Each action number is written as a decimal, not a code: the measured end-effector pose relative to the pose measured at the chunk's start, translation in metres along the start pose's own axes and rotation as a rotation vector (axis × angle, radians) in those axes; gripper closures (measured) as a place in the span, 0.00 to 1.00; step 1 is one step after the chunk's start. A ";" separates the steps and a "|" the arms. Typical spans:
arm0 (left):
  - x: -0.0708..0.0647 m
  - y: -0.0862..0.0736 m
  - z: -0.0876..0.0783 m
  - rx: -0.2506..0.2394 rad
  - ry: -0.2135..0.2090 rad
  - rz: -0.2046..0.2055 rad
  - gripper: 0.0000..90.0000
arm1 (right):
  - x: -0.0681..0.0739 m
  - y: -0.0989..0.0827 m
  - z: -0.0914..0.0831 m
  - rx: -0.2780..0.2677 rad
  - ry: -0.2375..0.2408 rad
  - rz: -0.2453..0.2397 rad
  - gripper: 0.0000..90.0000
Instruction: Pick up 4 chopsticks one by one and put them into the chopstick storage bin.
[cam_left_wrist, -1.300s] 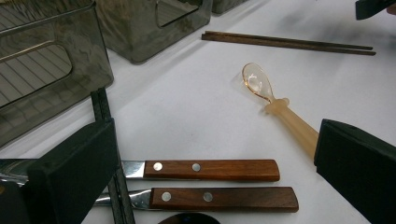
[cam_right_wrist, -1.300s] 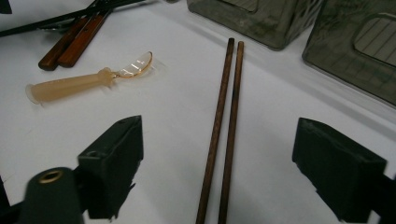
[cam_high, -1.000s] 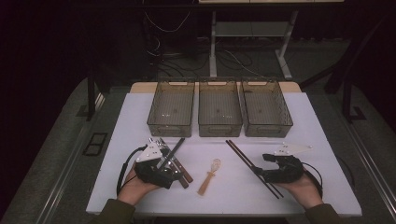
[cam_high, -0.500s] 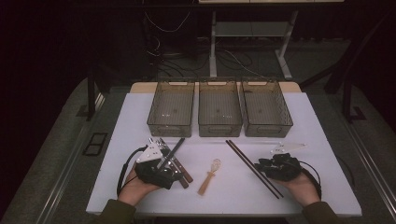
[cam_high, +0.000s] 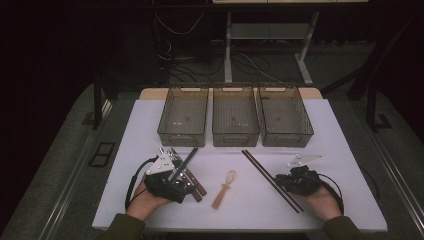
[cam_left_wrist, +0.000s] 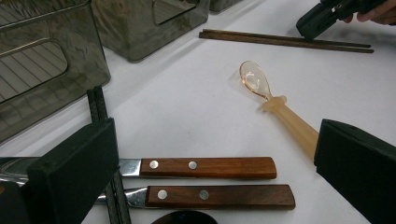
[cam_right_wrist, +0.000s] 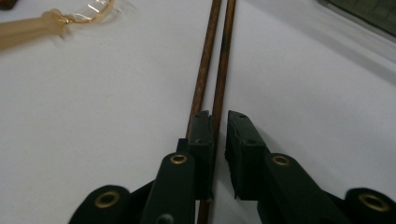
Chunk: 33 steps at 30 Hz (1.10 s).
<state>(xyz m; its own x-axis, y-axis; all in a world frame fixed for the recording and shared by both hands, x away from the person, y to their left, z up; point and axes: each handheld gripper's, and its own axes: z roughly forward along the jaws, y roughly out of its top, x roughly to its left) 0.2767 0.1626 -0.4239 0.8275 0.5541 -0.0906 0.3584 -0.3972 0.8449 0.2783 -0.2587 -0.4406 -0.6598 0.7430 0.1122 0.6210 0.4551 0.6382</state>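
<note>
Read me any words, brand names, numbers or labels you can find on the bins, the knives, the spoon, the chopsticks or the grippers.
None: no readable text anywhere.
Three bins: plain walls.
Knives: wooden handles with bare rivets, no brand.
Spoon: unmarked.
Chopsticks: unmarked.
Right gripper, left gripper: no lettering seen.

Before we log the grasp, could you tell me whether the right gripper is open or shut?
Shut on chopsticks: the right gripper has just been closing, jaws nearly together around them.

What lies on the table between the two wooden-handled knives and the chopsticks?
In the high view, a translucent amber spoon lies between the knives and the chopsticks; white table on either side of it is bare.
</note>
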 end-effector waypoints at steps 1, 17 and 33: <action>0.000 0.000 0.000 0.000 0.000 0.000 0.00 | 0.000 0.000 0.001 0.002 0.000 0.000 0.90; -0.001 0.000 0.002 0.012 -0.007 0.006 0.00 | 0.007 -0.001 0.004 0.019 -0.056 -0.036 0.93; -0.002 0.000 0.003 0.017 -0.011 0.015 0.00 | 0.005 -0.002 0.004 0.008 -0.045 0.022 0.95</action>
<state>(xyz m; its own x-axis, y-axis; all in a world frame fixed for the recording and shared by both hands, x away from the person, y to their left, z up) 0.2764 0.1594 -0.4257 0.8376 0.5399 -0.0835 0.3530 -0.4182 0.8370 0.2755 -0.2542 -0.4442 -0.6262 0.7742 0.0920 0.6390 0.4420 0.6295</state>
